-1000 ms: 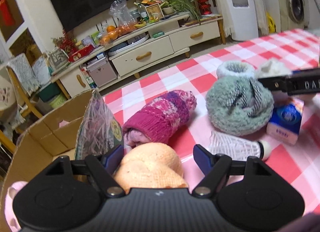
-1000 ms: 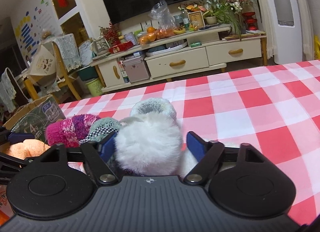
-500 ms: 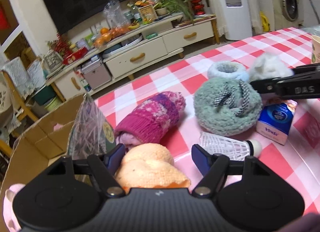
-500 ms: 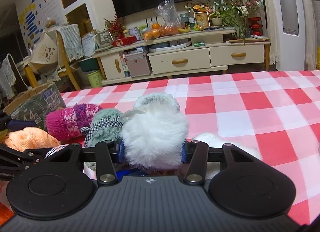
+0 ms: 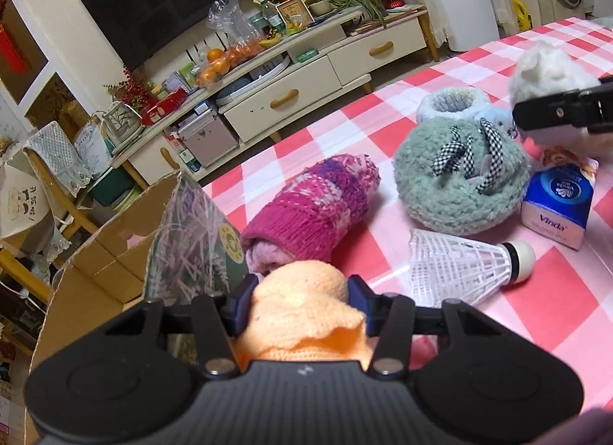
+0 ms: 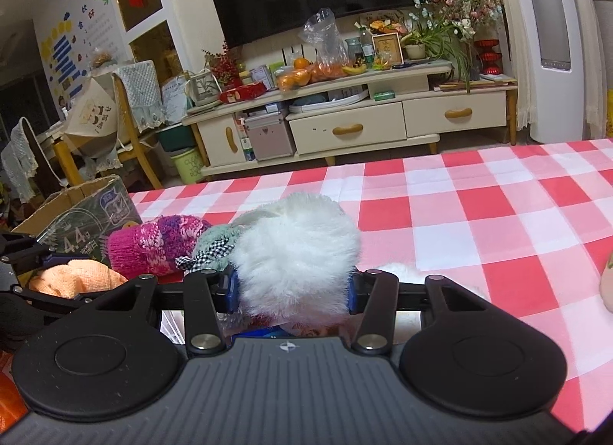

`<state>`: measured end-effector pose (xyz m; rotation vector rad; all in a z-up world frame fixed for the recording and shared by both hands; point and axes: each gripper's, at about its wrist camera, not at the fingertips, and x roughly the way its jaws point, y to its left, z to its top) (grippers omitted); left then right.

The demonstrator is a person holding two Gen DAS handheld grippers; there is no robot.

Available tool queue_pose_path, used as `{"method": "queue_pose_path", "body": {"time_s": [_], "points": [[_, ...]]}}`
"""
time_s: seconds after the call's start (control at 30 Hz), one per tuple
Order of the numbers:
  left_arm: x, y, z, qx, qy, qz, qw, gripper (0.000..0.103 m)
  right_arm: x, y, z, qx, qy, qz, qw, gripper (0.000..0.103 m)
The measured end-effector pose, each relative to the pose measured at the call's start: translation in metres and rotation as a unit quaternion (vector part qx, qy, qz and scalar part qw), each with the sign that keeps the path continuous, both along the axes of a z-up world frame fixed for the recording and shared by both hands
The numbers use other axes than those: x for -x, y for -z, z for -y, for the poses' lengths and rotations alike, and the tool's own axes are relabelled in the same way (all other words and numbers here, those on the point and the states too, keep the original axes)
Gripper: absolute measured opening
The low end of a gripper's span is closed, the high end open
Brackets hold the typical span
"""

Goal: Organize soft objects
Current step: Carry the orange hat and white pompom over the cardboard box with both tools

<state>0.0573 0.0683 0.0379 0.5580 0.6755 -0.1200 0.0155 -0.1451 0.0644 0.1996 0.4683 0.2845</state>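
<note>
My left gripper (image 5: 300, 301) is shut on an orange knitted piece (image 5: 302, 307), held just above the red-checked table (image 5: 555, 291) beside the cardboard box (image 5: 76, 284). My right gripper (image 6: 293, 289) is shut on a white fluffy ball (image 6: 297, 249), lifted above the table; it also shows in the left wrist view (image 5: 548, 69). On the table lie a magenta knitted hat (image 5: 314, 207), a green fleecy slipper (image 5: 459, 176) with checked ribbons, and a pale blue fleecy slipper (image 5: 456, 104) behind it.
A white shuttlecock (image 5: 467, 265) and a blue Vinda tissue pack (image 5: 559, 199) lie by the green slipper. The open box stands at the table's left edge, with a printed flap (image 5: 195, 238) standing up. A TV cabinet (image 6: 345, 119) stands beyond the table.
Both grippers have closed, the left on the orange knitted piece and the right on the white fluffy ball. Both have lifted slightly.
</note>
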Motion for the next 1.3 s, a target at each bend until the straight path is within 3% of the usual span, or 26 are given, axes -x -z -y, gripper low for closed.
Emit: {"method": "queue_pose_path", "body": {"time_s": [0.2,0.53,0.93,1.3], "points": [[0.01,-0.006,-0.004,0.027,0.004,0.004,0.9996,0.045,0.007,-0.006,0.005,-0.004,0.008,0.009,1.0,0.059],[0.033,-0.025,-0.012,0.12,0.034,-0.005,0.9922,0.045,0.019,-0.013,0.009,-0.019,0.011,0.009,1.0,0.058],[0.049,-0.054,-0.038,0.243,0.052,0.0,0.9685,0.045,0.038,-0.021,0.001,-0.04,0.039,0.001,0.998,0.058],[0.063,-0.076,-0.07,0.306,0.055,0.023,0.9502,0.045,0.051,-0.03,-0.03,-0.061,0.028,-0.004,0.998,0.058]]}}
